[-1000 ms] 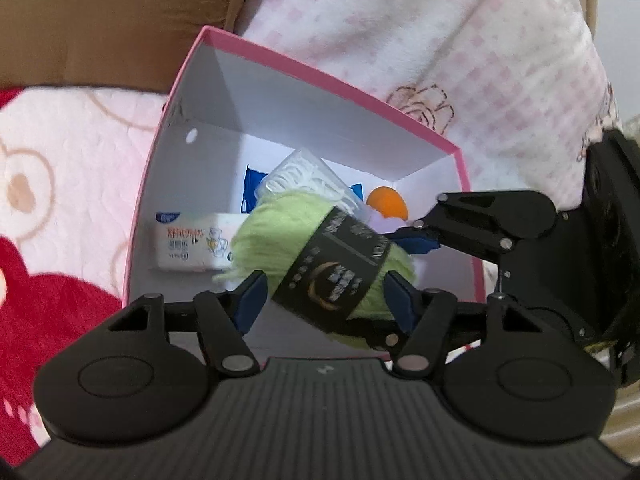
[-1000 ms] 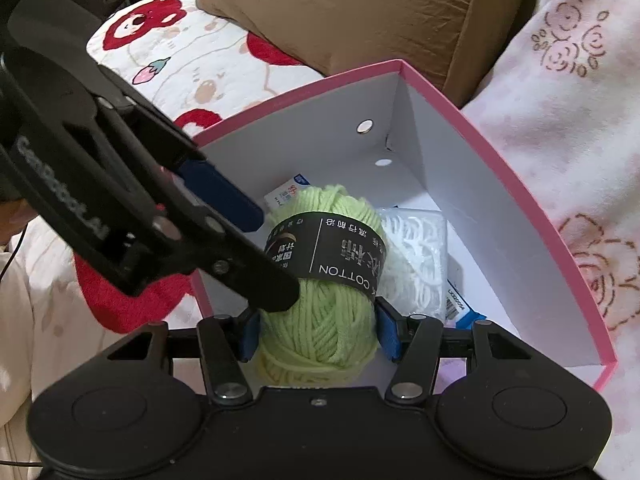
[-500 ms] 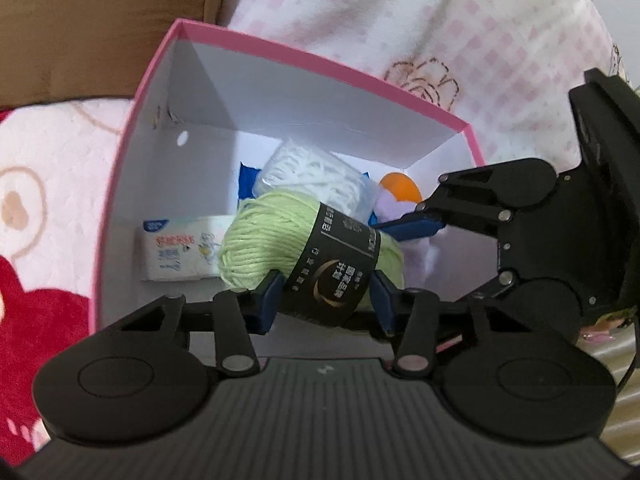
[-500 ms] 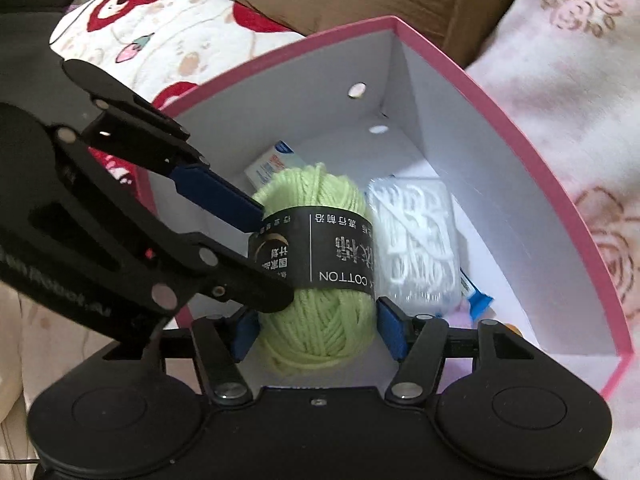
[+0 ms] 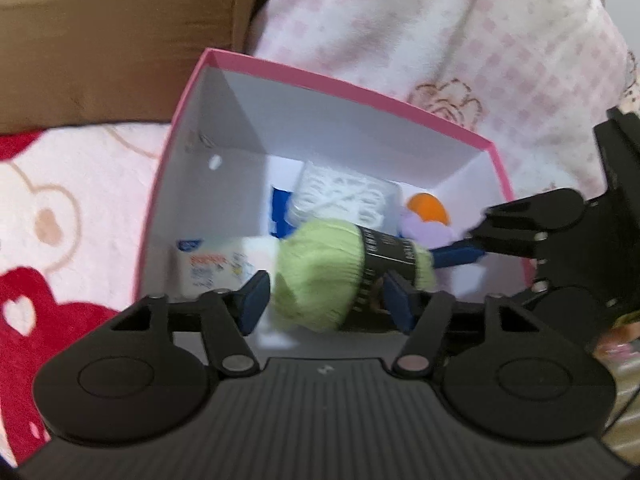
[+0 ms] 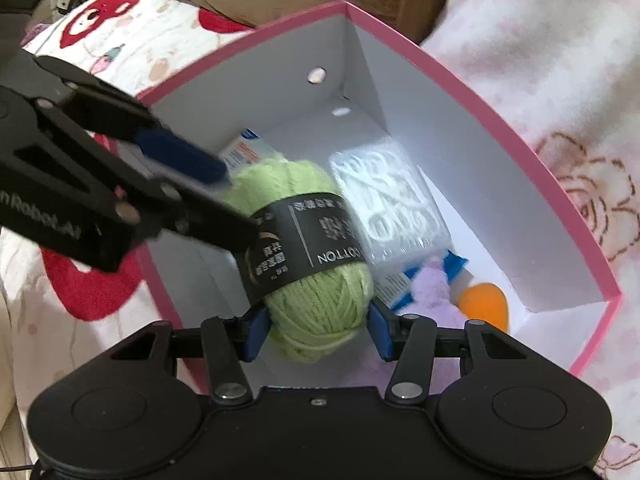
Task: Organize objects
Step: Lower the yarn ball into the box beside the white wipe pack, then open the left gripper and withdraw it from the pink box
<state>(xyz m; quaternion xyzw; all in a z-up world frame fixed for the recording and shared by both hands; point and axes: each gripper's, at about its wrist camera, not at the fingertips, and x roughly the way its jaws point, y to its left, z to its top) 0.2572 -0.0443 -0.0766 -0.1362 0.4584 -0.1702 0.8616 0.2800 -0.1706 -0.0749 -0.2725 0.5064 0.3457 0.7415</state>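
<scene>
Yarn hung over the pink box, clamped by the closing right tool for lowering inside, while the left tool was opening, pads clear.

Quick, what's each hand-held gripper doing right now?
Left hand-held gripper: opening, green yarn ball between its fingers, left pad clear of it.
Right hand-held gripper: closing on the yarn ball, pads touching it.

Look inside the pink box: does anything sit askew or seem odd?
Yes. The green yarn ball with a black paper band hangs tilted above the pink cardboard box, between the closing right gripper and opening left gripper.
</scene>
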